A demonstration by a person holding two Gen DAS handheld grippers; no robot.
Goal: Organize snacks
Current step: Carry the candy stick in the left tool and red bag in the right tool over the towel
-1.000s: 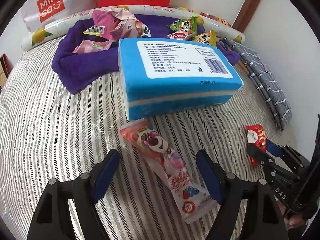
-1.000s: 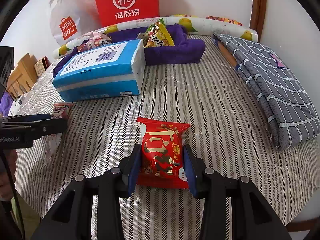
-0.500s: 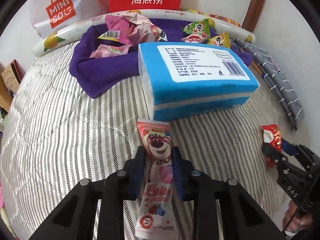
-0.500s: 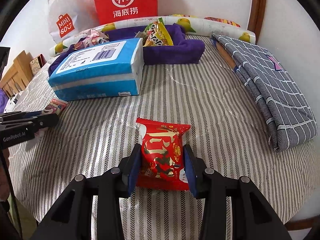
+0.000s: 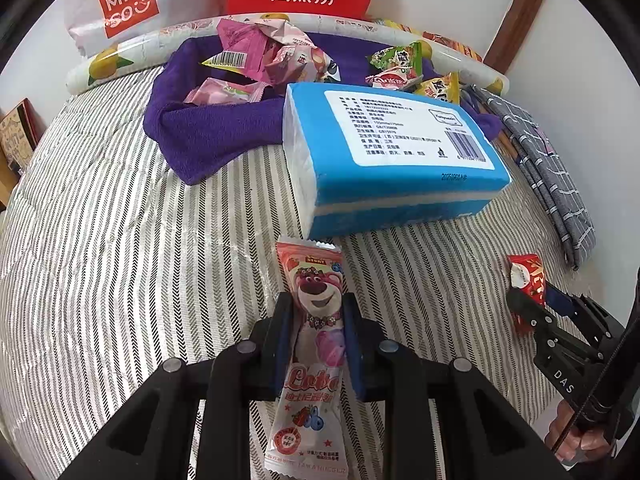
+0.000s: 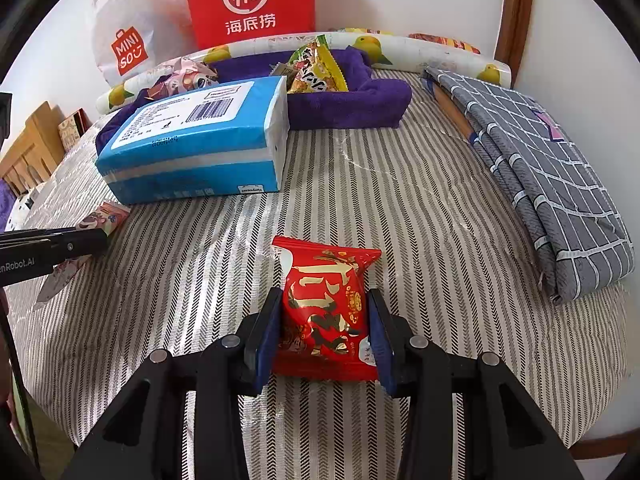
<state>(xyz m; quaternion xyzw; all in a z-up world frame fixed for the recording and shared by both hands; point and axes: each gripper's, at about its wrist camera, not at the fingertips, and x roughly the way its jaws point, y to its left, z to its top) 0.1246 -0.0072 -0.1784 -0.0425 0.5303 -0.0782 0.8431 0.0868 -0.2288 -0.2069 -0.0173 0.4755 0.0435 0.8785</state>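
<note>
My left gripper is shut on a long pink snack packet with a bear printed on it, over the striped table cover. My right gripper is shut on a red snack packet with gold lettering, gripped by its sides. That red packet and the right gripper show at the right in the left wrist view. The bear packet and the left gripper show at the left in the right wrist view. Several more snack packets lie on a purple towel at the back.
A big blue tissue pack lies mid-table in front of the towel. A folded grey checked cloth lies on the right. A red paper bag and a white Miniso bag lean on the back wall behind a rolled fruit-print mat.
My left gripper went from wide open around the bear packet to shut on it, and the packet now lines up with the fingers. The right gripper has held the red packet unmoved.
</note>
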